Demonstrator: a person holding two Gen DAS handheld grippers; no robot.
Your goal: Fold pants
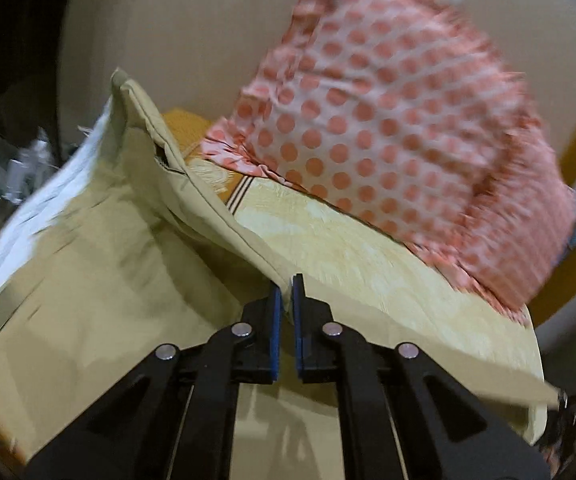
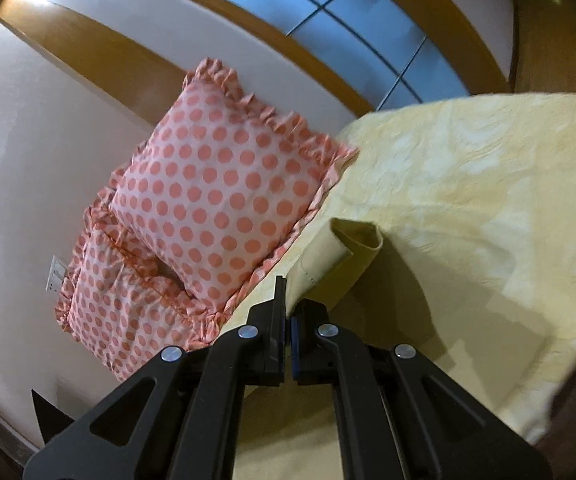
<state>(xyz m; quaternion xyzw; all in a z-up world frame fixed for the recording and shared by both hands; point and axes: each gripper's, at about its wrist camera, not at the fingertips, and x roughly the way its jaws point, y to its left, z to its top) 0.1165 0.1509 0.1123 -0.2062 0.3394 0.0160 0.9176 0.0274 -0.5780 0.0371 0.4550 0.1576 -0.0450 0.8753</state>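
1. Left wrist view: nearest the camera, the left gripper (image 1: 287, 300) fills the bottom centre of the frame, its blue-padded fingers (image 1: 275, 320) nearly together and clamped on a thin edge of the pale khaki pants (image 1: 88, 248). From the pinch the fabric runs up and left to a raised corner at the upper left, while a broad panel sags across the lower left.
2. The pants hang lifted above the yellow quilted bedspread (image 1: 368, 264). A polka-dot pillow (image 1: 388, 128) fills the upper right, blurred.
3. Risk here: only a narrow strip sits between the pads, so a quick swing could probably pull the edge free, and the sagging panel may crease under itself when laid down.
4. Right wrist view: nearest the camera, the right gripper (image 2: 287, 304) sits at bottom centre, fingers closed on a hem of the pants (image 2: 328, 264), which curls into a loose roll just above the tips.
5. Risk here: that roll could likely be folded in as a lump if the hem is not pulled taut.
6. Only this view shows two stacked polka-dot pillows (image 2: 224, 188), the wooden headboard trim (image 2: 128, 46) and a wall switch plate (image 2: 57, 274) at left; only the left wrist view shows the garment's long span and slack.
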